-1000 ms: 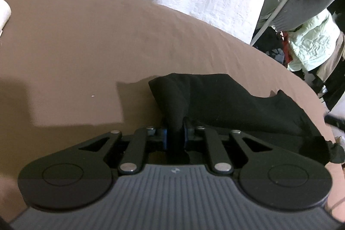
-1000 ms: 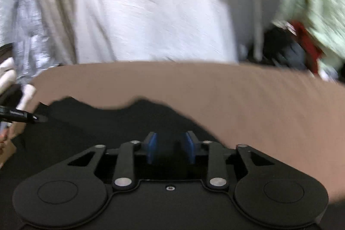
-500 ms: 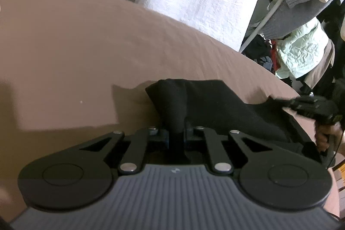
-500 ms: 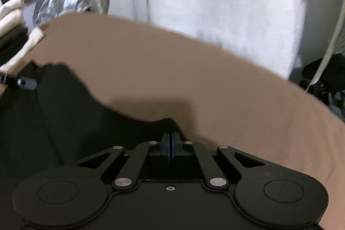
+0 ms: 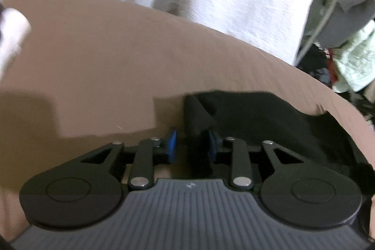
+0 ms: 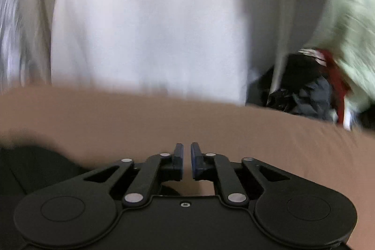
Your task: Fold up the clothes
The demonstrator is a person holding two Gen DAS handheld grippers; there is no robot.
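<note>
Cloth lies before me: a black, crumpled fabric garment [image 5: 253,118] spread on the brown cloth-covered surface [image 5: 117,67], filling the lower right of my left view. My left gripper [image 5: 191,144] stands with its blue-padded fingers [image 5: 172,143] parted, a fold of the garment rising between them against the right pad. My right gripper [image 6: 185,161] holds nothing, its fingers nearly together with a narrow gap over bare brown cloth; the garment [image 6: 35,163] sits blurred at lower left there. White hanging fabric [image 6: 145,27] fills the background.
</note>
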